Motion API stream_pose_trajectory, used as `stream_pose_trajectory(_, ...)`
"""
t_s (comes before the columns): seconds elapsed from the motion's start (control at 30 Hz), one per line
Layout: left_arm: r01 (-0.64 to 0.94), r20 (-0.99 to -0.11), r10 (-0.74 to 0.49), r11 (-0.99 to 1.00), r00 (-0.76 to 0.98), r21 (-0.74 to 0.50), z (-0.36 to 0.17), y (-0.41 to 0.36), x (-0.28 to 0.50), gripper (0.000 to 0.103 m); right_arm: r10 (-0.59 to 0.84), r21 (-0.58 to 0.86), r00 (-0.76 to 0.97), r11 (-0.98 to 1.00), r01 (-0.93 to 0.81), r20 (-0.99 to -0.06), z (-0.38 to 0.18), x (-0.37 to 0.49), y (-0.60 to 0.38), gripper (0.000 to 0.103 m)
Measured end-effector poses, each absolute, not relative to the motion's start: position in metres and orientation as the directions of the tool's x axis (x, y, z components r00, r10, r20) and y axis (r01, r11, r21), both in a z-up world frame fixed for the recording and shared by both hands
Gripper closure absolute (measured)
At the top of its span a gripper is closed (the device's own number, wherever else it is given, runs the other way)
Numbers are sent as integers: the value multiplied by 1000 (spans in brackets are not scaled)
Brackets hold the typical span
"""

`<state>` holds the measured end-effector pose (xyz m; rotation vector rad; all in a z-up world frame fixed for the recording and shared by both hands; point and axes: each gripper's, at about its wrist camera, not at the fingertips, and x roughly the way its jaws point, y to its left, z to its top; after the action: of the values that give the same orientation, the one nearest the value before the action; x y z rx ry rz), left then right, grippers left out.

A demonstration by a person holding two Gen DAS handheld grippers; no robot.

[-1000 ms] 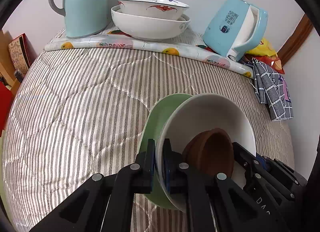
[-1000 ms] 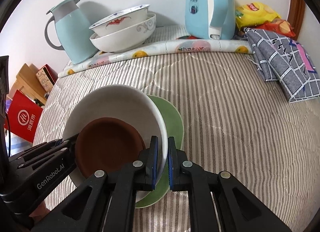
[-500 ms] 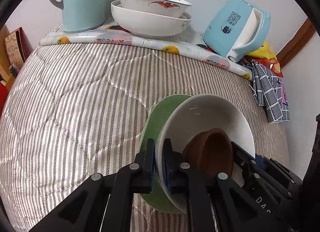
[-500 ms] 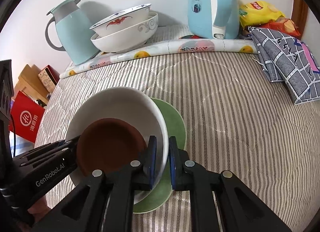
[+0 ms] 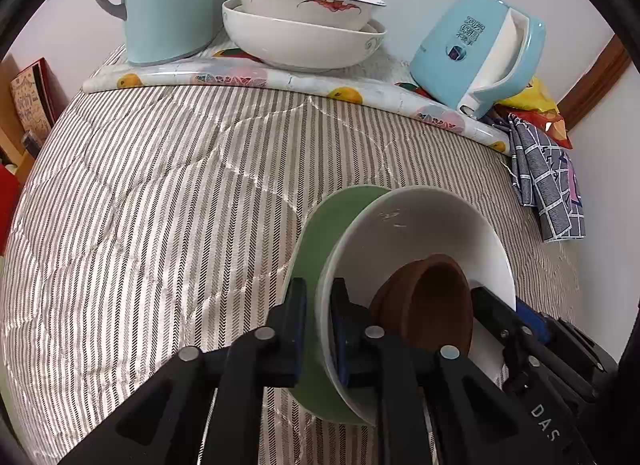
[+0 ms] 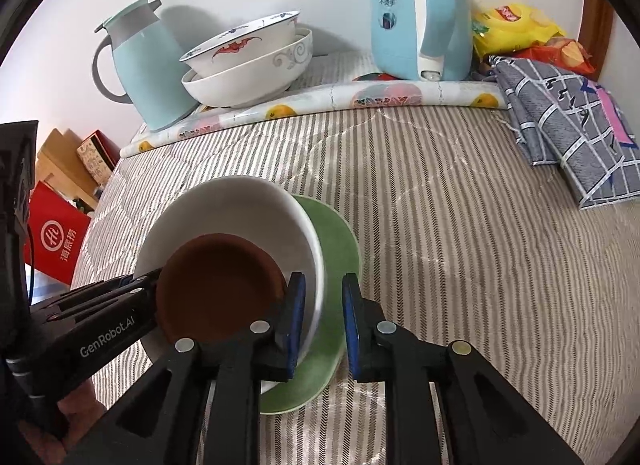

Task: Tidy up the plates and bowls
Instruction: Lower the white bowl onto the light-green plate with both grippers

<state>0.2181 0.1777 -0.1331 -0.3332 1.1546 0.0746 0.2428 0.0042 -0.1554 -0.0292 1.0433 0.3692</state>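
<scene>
A brown bowl sits nested inside a white bowl, which rests on a green plate. Beyond this stack, two patterned white bowls sit nested, well apart from it.

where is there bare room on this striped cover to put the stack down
Free: the wide striped cover left of the green plate, up to the fruit-print mat. Also right of the plate toward the checked cloth. Crowded: the back row, with jug, nested bowls and kettle.
</scene>
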Motion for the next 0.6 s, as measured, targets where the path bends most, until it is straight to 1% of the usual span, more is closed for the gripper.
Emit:
stream_pose_trajectory(0.17,-230,-910,-118,947,398,-224,-133,179,216,88,296,162,450,936,-312,-842,-154,239,-1,83)
stream_pose_trajectory(0.4,-234,-906,-105,948,410,-216,-123,179,208,87,293,157,446,935,-318,-846,-153,236,-1,83)
stream_pose_trajectory(0.47,-234,-904,-103,948,414,-215,-120,179,205,86,291,154,449,936,-317,-845,-152,234,-2,83)
stream_pose_trajectory(0.53,-239,-905,-86,950,416,-200,-117,180,201,80,291,152,450,936,-318,-844,-151,231,-2,83)
stream_pose_trajectory(0.6,-243,-903,-85,949,421,-202,-114,182,198,79,289,147,454,935,-321,-843,-148,228,-3,83)
